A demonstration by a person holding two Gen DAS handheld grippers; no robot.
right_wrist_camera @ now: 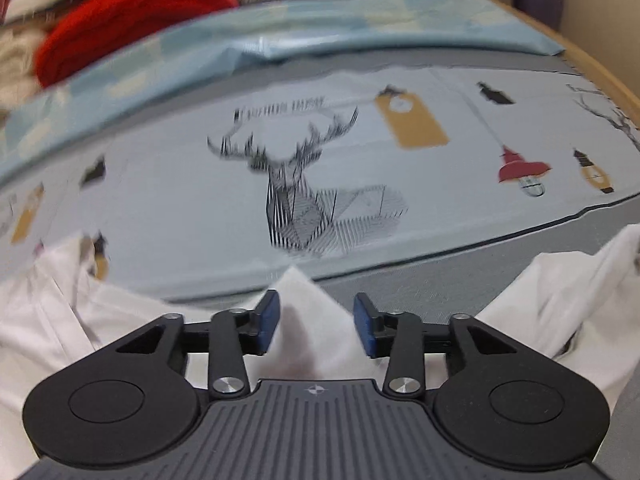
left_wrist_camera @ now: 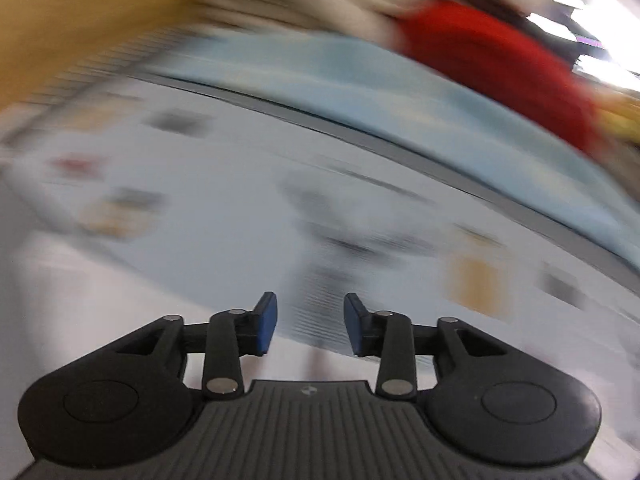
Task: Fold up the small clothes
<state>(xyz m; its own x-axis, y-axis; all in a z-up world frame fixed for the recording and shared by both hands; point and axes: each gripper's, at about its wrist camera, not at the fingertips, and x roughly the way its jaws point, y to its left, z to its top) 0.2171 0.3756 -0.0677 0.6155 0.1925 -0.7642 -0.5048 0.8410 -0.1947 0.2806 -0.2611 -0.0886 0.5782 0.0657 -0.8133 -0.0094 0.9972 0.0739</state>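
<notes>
The thin white cotton garment (right_wrist_camera: 60, 320) lies rumpled on the pale printed cloth with a deer's head (right_wrist_camera: 296, 184), one peak rising between the right gripper (right_wrist_camera: 316, 326), whose blue pads stand apart, not pinching it. The left gripper (left_wrist_camera: 310, 326) is likewise parted and empty. Probably light, limp and prone to slumping, the fabric is best pinched at a corner or hem.

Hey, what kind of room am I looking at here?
Probably a bedroom at home: a deer-print sheet spread over a wood-framed bed, with a light blue cloth and a pile of clothes topped by a red garment at its far side.
</notes>
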